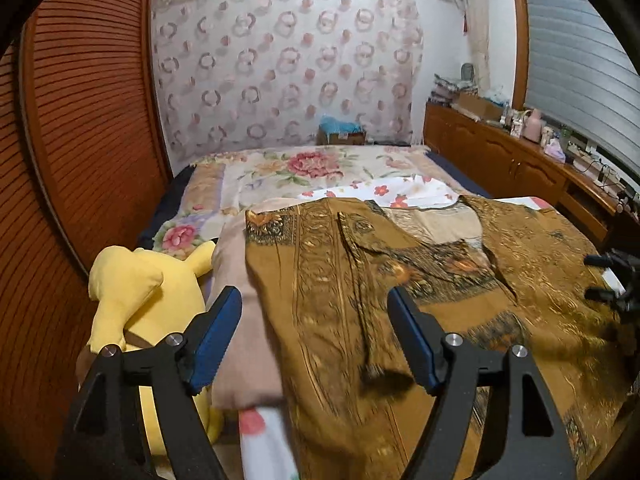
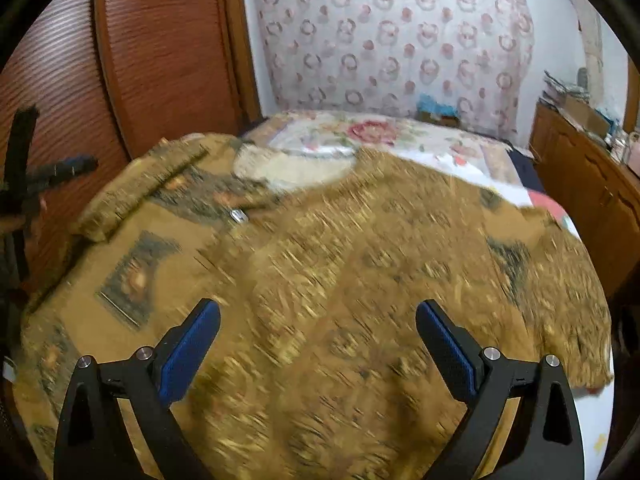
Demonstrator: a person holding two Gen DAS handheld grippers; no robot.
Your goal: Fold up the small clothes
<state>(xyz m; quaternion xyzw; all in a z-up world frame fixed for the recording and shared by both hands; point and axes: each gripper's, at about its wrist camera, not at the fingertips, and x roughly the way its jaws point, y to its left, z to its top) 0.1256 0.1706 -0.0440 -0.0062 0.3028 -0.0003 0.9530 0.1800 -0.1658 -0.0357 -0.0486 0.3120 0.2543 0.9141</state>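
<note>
Left wrist view first: the left gripper [image 1: 314, 336] sits at the bottom of the frame with its blue-padded fingers [image 1: 212, 344] spread wide and nothing between them. Right under and past them is the brown patterned garment [image 1: 400, 280], an ochre thing with dark ornate borders, spread flat and filling the lower right of the frame. A beige cloth [image 1: 244, 340] pokes out from under its left edge, and just left of that a yellow plush toy [image 1: 144, 304] lies at the lower left. Further up the frame there's a white floral cloth [image 1: 404, 192] touching the garment's far edge, then the flowery bedspread [image 1: 280, 168], then a cardboard box [image 1: 342, 136] against the patterned wall hanging [image 1: 280, 60]. Wooden sideboard [image 1: 500, 152] runs along the right, slatted wooden doors [image 1: 88, 120] on the left. The right gripper [image 1: 612, 280] peeks in at the right edge of this view, over the garment.

Right wrist view: the right gripper [image 2: 318, 344] is also spread wide and empty at the bottom, hovering over the same garment [image 2: 320, 260], which covers most of the frame. It's pretty motion-blurred, so I can't really tell whether the fingertips touch the fabric. The left gripper [image 2: 52, 172] shows as a dark shape at the left edge
</note>
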